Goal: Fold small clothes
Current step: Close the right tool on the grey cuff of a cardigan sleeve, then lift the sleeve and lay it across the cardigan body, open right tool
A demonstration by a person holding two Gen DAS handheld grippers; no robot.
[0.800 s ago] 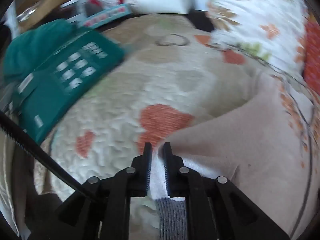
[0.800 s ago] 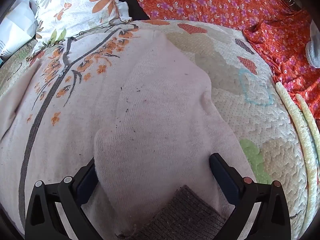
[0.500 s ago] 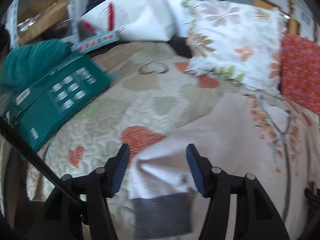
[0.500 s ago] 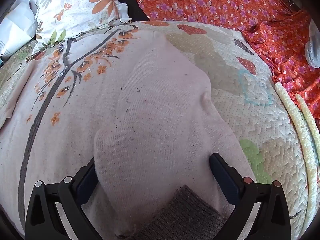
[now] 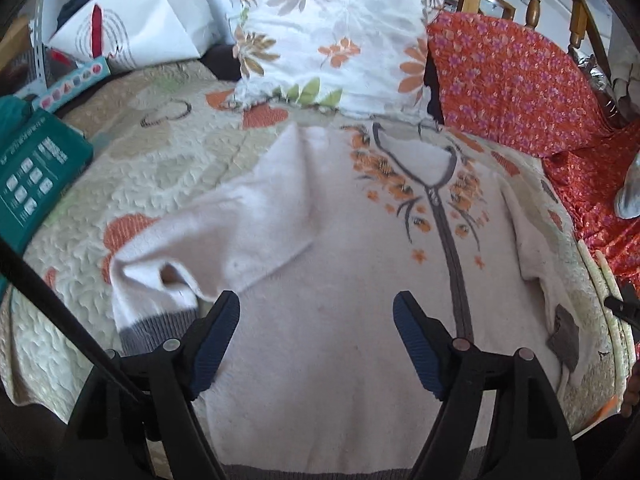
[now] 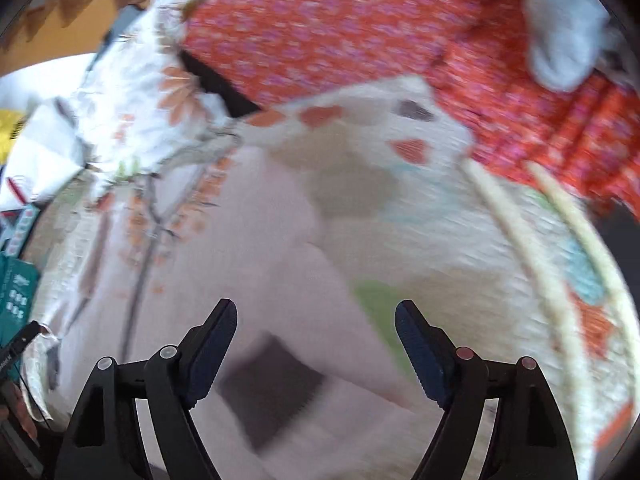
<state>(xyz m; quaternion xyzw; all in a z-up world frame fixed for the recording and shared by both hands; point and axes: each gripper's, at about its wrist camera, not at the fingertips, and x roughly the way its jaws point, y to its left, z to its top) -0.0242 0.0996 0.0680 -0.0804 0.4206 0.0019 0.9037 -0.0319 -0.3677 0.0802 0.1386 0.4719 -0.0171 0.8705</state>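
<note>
Bright daylight; left view sharp w/ fisheye edge warp, right view motion-blurred, probably mid-swing.

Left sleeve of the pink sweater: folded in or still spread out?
Folded in. The left sleeve lies doubled back across the sweater body, its grey cuff near the hem. Both grippers are open and hold nothing.

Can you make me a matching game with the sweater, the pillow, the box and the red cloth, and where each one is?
Things:
1. pale pink sweater
2. flowered pillow
3. teal box
4. red flowered cloth

Places, as the left wrist camera sees them:
A. far left edge of the bed
B. spread flat in the middle, in front of the open jaws
C. upper right, by the wooden posts
D. top middle, just past the sweater's neck

Pairs: 1-B, 2-D, 3-A, 4-C
</note>
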